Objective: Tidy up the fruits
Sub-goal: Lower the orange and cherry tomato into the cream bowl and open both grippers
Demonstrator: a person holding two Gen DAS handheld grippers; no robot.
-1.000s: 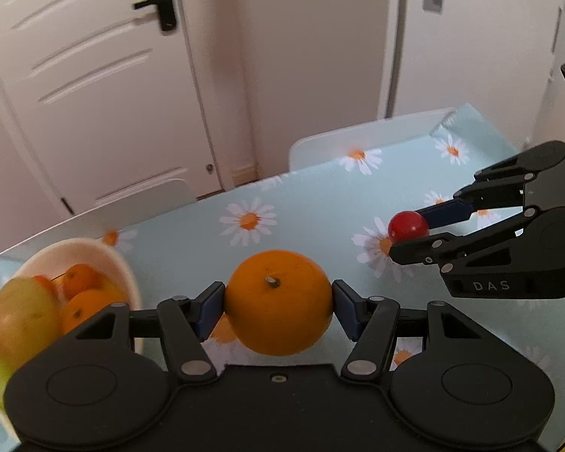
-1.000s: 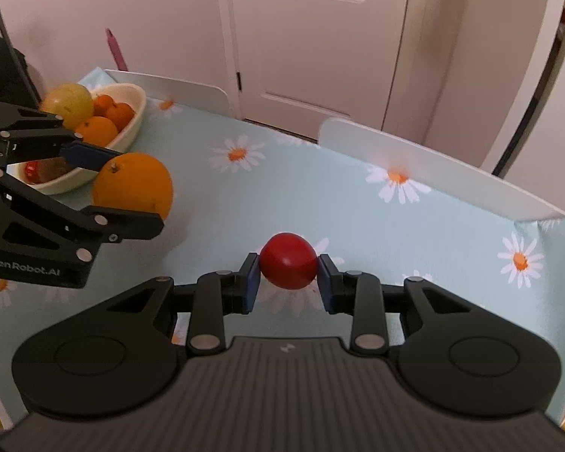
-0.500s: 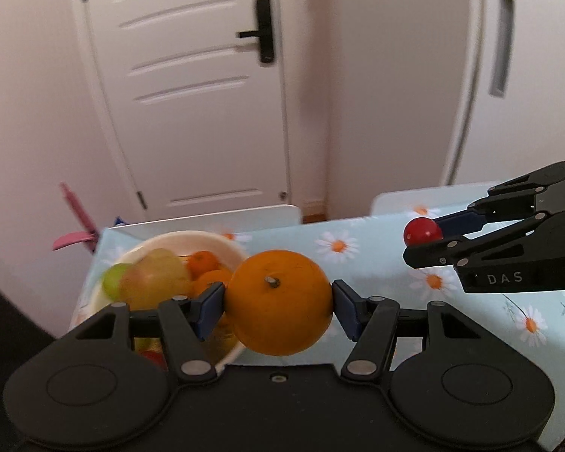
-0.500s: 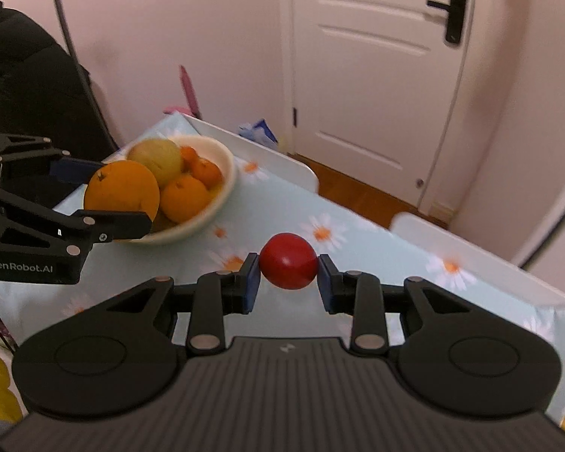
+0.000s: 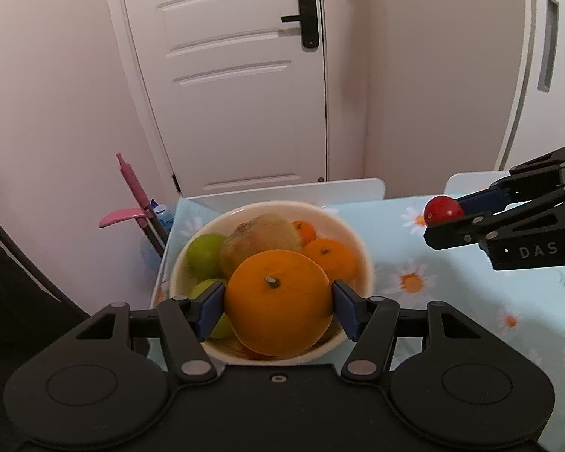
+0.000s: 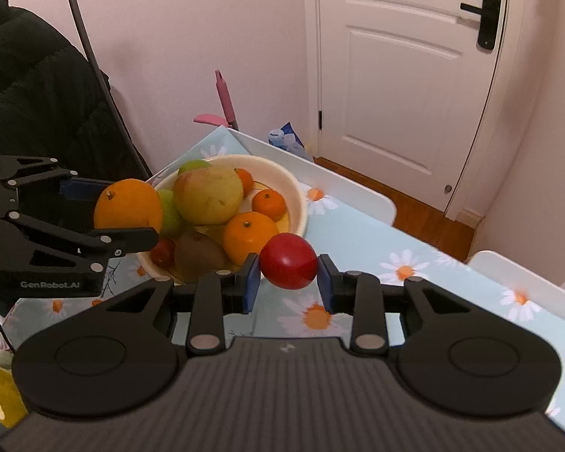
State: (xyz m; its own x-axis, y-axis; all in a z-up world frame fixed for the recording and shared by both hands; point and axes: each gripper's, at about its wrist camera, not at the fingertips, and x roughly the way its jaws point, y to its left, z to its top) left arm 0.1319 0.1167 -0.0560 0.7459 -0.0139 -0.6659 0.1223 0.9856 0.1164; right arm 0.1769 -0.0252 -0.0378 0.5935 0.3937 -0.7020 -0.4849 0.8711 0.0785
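Note:
My left gripper (image 5: pixel 278 303) is shut on a large orange (image 5: pixel 278 301) and holds it above the near side of a cream bowl (image 5: pixel 361 241). The bowl holds green apples, a brownish pear, small oranges and a small red fruit. In the right wrist view the left gripper (image 6: pixel 109 207) and its orange (image 6: pixel 129 205) hang over the bowl's left rim (image 6: pixel 297 192). My right gripper (image 6: pixel 288 278) is shut on a small red tomato (image 6: pixel 288 265), just right of the bowl; it also shows in the left wrist view (image 5: pixel 443 209).
The bowl stands at the left end of a table with a light blue daisy cloth (image 6: pixel 414 263). White chair backs (image 6: pixel 342 184) line the far edge. A pink-handled tool (image 5: pixel 132 188) and a black coat (image 6: pixel 26 94) stand left of the table. A white door (image 5: pixel 245 75) is behind.
Both grippers have moved left along the table toward the bowl with their fruit. The orange now hangs over the bowl and the tomato sits close beside it.

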